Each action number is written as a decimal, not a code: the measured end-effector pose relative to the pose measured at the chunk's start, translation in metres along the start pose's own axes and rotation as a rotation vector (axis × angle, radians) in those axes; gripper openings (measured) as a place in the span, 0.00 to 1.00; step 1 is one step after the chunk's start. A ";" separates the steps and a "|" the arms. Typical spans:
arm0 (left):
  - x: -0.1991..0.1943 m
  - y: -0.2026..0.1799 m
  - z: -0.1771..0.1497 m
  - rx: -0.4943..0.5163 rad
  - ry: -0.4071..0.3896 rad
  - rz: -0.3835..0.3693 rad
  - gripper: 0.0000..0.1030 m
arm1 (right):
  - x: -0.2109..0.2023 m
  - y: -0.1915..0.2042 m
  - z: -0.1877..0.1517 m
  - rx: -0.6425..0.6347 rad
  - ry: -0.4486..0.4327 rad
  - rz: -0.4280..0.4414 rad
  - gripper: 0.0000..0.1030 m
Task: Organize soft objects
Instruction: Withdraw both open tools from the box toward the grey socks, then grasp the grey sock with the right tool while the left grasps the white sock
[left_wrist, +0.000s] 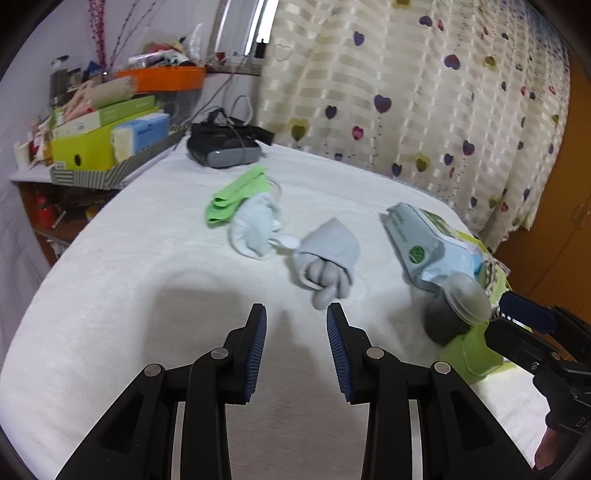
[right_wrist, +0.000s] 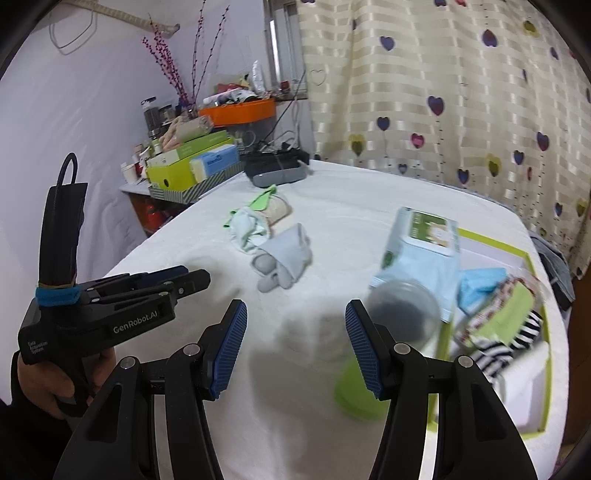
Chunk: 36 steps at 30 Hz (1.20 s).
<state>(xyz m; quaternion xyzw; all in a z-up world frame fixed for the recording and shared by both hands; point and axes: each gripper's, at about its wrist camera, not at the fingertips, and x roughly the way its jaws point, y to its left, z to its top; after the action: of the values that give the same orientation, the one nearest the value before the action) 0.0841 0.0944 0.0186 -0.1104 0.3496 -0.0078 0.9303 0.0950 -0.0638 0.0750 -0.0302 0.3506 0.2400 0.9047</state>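
On the white bedspread (left_wrist: 110, 295), both empty, parted grippers (left_wrist: 296, 314) (right_wrist: 295, 314) should approach the grey socks (left_wrist: 327, 262) squarely, gripping mid-bundle.

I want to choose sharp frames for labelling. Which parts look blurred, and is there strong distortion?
Left wrist view: the grey socks and wipes pack are smeared by motion; the fingers stay sharp. Right wrist view: the jar is blurred. Both views bend strongly toward dark round corners.

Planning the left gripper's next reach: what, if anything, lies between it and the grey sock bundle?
Nothing visible does. Only bare white cover lies between the open left gripper and the grey sock bundle just ahead.
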 end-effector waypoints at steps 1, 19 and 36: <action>0.000 0.003 0.001 -0.004 -0.004 0.005 0.31 | 0.005 0.003 0.003 -0.001 0.004 0.009 0.55; 0.012 0.052 0.013 -0.044 -0.013 0.061 0.31 | 0.087 0.031 0.034 0.043 0.096 0.035 0.55; 0.024 0.068 0.032 -0.056 0.000 0.012 0.35 | 0.169 0.003 0.046 0.231 0.218 -0.016 0.57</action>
<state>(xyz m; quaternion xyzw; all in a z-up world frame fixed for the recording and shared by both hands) 0.1185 0.1647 0.0123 -0.1341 0.3504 0.0074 0.9269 0.2304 0.0187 0.0008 0.0454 0.4715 0.1862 0.8608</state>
